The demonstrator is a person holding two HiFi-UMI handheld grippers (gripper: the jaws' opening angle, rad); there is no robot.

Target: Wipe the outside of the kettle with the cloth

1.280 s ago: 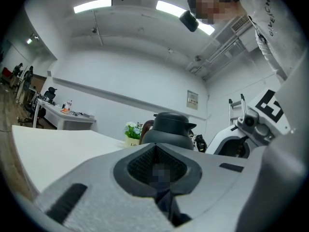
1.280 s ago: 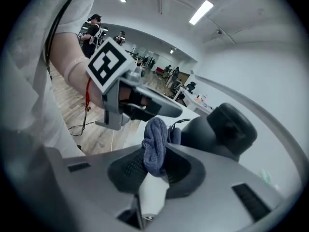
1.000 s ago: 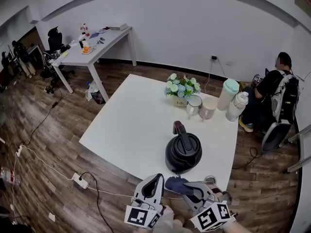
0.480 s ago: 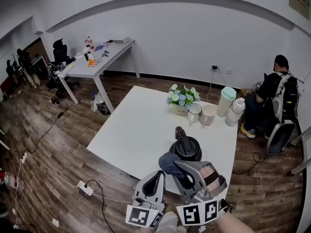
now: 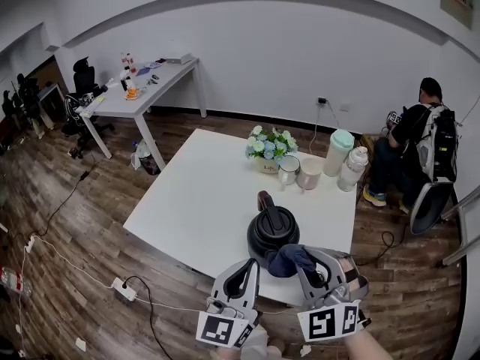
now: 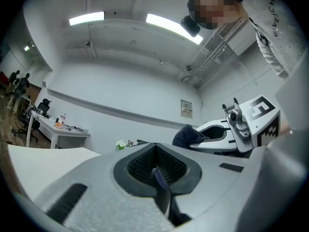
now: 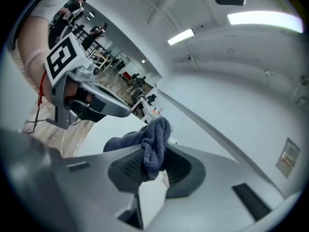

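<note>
A black kettle [image 5: 271, 229] stands near the front edge of the white table [image 5: 202, 193], its handle pointing away from me. My right gripper [image 5: 306, 265] is shut on a dark blue cloth [image 5: 289, 259], which hangs bunched just at the kettle's near right side; whether it touches the kettle I cannot tell. In the right gripper view the cloth [image 7: 155, 144] bulges out over the closed jaws of that gripper [image 7: 153, 172]. My left gripper [image 5: 245, 272] is shut and holds nothing, just off the table's front edge. Its own view shows its jaws [image 6: 157, 170] pressed together.
At the table's far side stand a pot of flowers [image 5: 266, 145], a glass mug [image 5: 287, 169], a pink cup [image 5: 309, 172], a green-lidded jug [image 5: 335, 152] and a bottle [image 5: 351, 167]. A person [image 5: 420, 137] sits at the right. A power strip [image 5: 124, 289] with cables lies on the floor.
My right gripper lifted the cloth up in front of the kettle, then shifted it right, to the kettle's near right side. The left gripper has barely moved.
</note>
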